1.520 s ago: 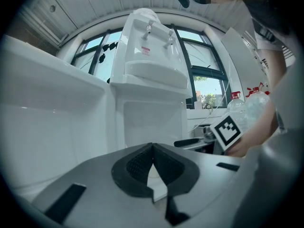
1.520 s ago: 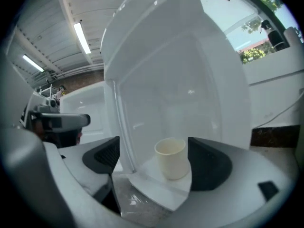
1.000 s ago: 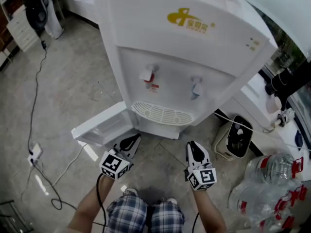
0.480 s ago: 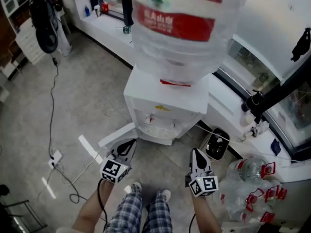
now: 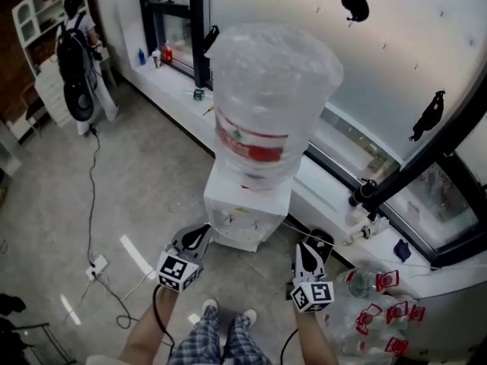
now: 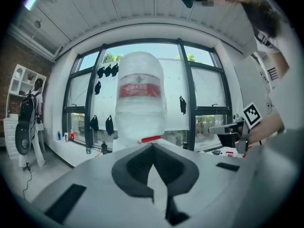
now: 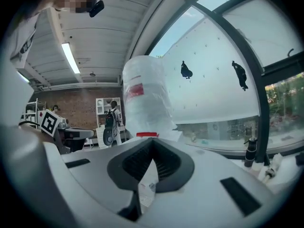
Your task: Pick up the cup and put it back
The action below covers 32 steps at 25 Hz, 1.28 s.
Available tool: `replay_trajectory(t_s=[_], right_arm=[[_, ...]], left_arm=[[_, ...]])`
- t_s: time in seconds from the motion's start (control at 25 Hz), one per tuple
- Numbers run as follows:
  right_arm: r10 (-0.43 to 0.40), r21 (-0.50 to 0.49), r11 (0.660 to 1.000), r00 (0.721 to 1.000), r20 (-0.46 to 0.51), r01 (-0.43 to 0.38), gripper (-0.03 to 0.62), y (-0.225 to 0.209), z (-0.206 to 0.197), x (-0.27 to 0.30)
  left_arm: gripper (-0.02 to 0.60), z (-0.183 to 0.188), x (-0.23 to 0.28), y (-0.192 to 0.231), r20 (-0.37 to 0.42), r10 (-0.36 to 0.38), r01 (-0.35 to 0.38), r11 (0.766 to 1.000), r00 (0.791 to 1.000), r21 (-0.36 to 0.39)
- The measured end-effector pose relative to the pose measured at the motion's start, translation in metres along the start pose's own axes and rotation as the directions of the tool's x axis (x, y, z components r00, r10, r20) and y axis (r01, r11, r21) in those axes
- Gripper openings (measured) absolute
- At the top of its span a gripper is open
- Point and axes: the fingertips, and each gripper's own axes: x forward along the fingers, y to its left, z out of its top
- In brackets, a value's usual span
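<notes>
Nearest, both grippers hang low in front of the person, over the floor point(image 5: 144, 181). The left gripper point(image 5: 202, 230) has its jaws closed tip to tip on nothing. The right gripper point(image 5: 313, 244) is closed the same way and just as empty. Each gripper view looks between the meeting jaws at the machine ahead, not at anything held. Just beyond them stands the water dispenser point(image 5: 245, 220), its front turned toward the person. The left gripper's tip is just beside its near left corner, while the right gripper sits a little apart to the right, so the left is the nearer one. The big bottle point(image 5: 266, 105) rises upright on top, with the window ledge point(image 5: 171, 71) farther back. No view shows the cup, so neither its place nor its direction from either gripper can be told. It probably has to be found before any reach.
</notes>
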Motion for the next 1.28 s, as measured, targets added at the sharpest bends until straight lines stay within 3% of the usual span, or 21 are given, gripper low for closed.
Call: replay_trajectory(t_s=[0.2, 0.4, 0.8, 1.28], right_arm=[[-0.004, -0.023, 1.0, 0.999, 0.034, 0.005, 0.018, 0.009, 0.045, -0.015], [-0.015, -0.013, 1.0, 0.996, 0.082, 0.016, 0.018, 0.012, 0.07, -0.028], [-0.069, 0.007, 0.998, 0.988, 0.135, 0.069, 0.017, -0.01, 0.085, -0.043], [-0.056, -0.012, 0.998, 0.988, 0.143, 0.059, 0.017, -0.014, 0.088, -0.049]], left_arm=[[0.025, 0.051, -0.011, 0.0, 0.047, 0.033, -0.033, 0.999, 0.998, -0.008], [0.025, 0.075, -0.021, -0.004, 0.078, 0.059, -0.06, 0.998, 0.995, 0.008], [0.025, 0.082, -0.023, -0.008, 0.112, 0.124, -0.123, 0.992, 0.986, -0.013], [0.025, 0.085, -0.01, -0.01, 0.119, 0.121, -0.12, 0.993, 0.986, -0.017]])
